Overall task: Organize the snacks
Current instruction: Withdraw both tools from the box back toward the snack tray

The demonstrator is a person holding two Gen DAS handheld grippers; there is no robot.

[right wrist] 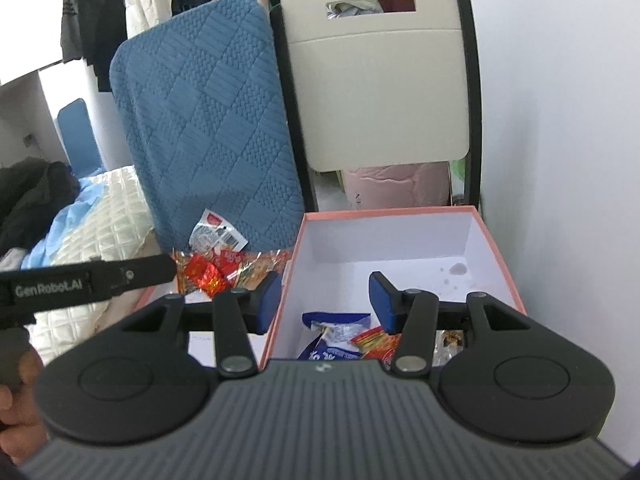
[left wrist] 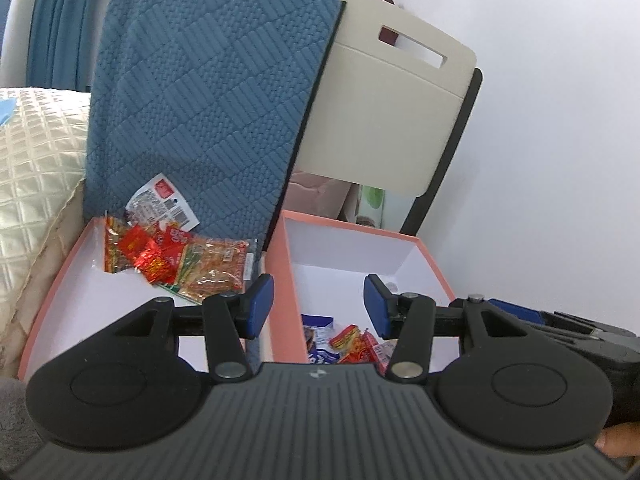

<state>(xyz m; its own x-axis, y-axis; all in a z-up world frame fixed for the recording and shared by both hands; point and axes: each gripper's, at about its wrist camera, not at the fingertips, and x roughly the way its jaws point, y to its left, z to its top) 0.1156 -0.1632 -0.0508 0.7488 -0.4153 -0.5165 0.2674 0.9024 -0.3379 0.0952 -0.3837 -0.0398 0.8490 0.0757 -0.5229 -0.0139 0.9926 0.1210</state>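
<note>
Two white boxes with pink rims stand side by side. The left box (left wrist: 52, 280) holds red and orange snack packets (left wrist: 168, 256), and a white barcode packet (left wrist: 164, 204) leans at its back. In the right box (right wrist: 500, 248) lie a blue-white packet (right wrist: 332, 340) and small red packets (right wrist: 372, 338). My left gripper (left wrist: 319, 306) hovers open over the wall between the boxes, holding nothing. My right gripper (right wrist: 325, 300) hangs open above the right box's near end, also holding nothing.
A blue quilted cushion (left wrist: 208, 92) and a cream chair back (left wrist: 392, 100) stand upright just behind the boxes. A white wall (left wrist: 560, 120) closes the right side. A bed with a cream quilt (left wrist: 36, 152) lies to the left. A pink bag (right wrist: 400, 188) sits behind the chair.
</note>
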